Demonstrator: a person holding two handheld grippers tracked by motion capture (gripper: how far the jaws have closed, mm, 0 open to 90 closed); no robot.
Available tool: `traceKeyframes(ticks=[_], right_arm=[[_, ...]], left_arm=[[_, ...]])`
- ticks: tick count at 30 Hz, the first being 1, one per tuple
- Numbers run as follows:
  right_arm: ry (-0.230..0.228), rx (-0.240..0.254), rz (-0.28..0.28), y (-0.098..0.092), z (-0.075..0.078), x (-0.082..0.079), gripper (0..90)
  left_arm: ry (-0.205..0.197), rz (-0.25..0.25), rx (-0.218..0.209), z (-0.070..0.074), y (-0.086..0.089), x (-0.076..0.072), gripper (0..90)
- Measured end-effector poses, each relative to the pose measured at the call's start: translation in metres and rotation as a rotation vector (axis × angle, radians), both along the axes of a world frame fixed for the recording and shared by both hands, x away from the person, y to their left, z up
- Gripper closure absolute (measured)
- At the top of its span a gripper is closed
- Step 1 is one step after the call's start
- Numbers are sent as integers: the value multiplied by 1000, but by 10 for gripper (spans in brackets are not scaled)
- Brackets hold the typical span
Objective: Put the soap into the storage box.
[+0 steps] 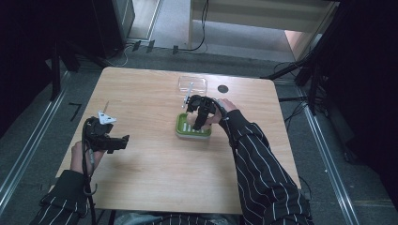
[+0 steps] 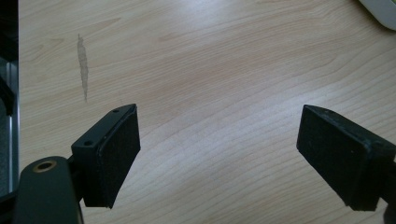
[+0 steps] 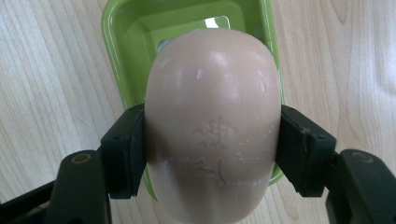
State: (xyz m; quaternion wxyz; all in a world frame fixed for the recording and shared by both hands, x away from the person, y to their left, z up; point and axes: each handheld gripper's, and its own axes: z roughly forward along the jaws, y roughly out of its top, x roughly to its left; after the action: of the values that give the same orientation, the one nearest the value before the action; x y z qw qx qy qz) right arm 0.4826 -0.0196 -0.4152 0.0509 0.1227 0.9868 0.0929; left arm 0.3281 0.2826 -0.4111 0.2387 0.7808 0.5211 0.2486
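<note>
As jaws clamp it, soap (image 3: 212, 135) overhangs dish (image 3: 116, 51).

A lab or recording studio: black curtains (image 1: 28, 42) surround a lone wooden bench (image 1: 155, 164), cables (image 1: 199, 33) trail across grey floor with rails (image 1: 28, 145).

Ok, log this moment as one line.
right gripper: shut on soap bar | above green soap dish | left gripper: open, idle
</note>
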Motion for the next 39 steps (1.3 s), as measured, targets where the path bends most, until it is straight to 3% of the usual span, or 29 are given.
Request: traceKeyframes(ticks=[15,39], right_arm=[[7,-16,38,10,-4,2,333],[14,15,52,12,-12,2,333]], left_arm=[[0,3,0,0,0,-1,143],[-2,-1,3,0,0,0,143]])
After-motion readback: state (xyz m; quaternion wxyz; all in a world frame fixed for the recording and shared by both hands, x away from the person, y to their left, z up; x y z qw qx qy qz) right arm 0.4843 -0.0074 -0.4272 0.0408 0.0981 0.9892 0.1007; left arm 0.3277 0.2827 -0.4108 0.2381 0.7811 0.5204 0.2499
